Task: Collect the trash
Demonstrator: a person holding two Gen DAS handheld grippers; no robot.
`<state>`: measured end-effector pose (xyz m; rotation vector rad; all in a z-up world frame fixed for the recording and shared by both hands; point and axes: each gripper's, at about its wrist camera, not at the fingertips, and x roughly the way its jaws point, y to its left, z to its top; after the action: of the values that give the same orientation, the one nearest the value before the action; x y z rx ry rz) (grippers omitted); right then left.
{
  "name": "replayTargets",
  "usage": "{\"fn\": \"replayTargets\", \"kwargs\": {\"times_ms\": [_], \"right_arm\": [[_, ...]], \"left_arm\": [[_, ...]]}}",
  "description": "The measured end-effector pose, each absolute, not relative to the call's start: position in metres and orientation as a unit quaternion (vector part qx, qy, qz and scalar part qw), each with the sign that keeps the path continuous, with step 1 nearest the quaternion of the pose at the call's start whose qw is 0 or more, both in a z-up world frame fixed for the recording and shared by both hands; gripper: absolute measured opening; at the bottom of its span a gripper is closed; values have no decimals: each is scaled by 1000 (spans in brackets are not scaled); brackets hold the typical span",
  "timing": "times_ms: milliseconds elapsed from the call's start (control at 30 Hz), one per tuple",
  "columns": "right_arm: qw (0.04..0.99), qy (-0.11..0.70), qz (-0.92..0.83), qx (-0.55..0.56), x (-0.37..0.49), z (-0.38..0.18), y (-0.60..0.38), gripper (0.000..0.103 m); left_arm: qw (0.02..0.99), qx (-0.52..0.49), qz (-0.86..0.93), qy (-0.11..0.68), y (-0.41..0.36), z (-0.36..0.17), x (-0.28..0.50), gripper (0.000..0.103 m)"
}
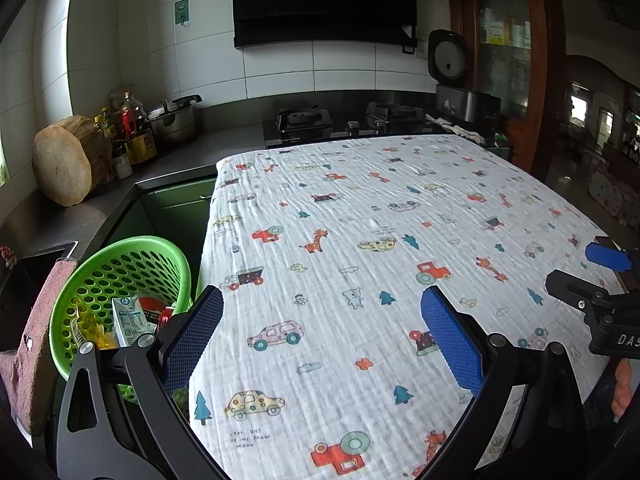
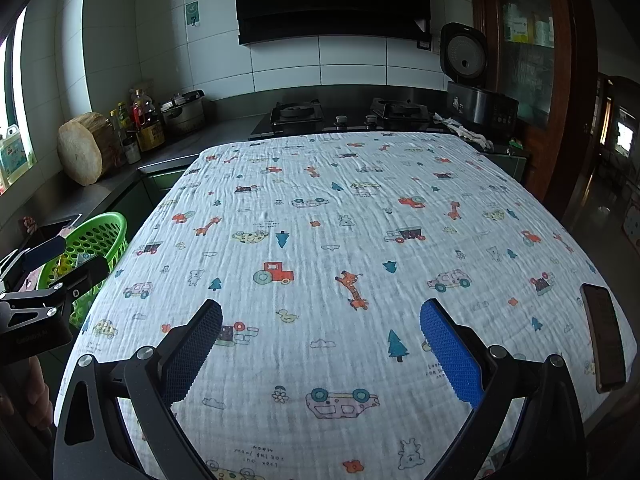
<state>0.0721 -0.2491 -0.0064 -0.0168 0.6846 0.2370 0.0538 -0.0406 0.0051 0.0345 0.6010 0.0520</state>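
A green perforated basket [image 1: 120, 264] stands left of the table, below its edge, also seen in the right wrist view [image 2: 94, 240]. Inside it lie a white carton [image 1: 130, 320], a yellow wrapper [image 1: 86, 326] and a red packet [image 1: 154, 308]. My left gripper [image 1: 322, 336] is open over the table's front left part, its left finger beside the basket, nothing between its blue pads. My right gripper [image 2: 320, 344] is open over the front middle of the cloth, also holding nothing. The right gripper shows at the right edge of the left wrist view [image 1: 592, 276].
A table under a white cartoon-print cloth [image 2: 320, 208] fills both views. A dark phone [image 2: 604, 336] lies at its right edge. Behind are a counter with a wooden chopping block [image 1: 64, 160], bottles [image 1: 134, 128], a pot [image 1: 176, 120], a gas hob [image 1: 348, 118] and a rice cooker [image 1: 460, 80].
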Motion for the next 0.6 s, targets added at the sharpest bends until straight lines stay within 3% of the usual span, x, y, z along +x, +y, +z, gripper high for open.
{"fn": "replayTargets", "kwargs": {"times_ms": [600], "right_arm": [[936, 334, 114, -8, 72, -6, -251, 96]], "left_arm": [[956, 16, 21, 291, -43, 6, 52, 98]]}}
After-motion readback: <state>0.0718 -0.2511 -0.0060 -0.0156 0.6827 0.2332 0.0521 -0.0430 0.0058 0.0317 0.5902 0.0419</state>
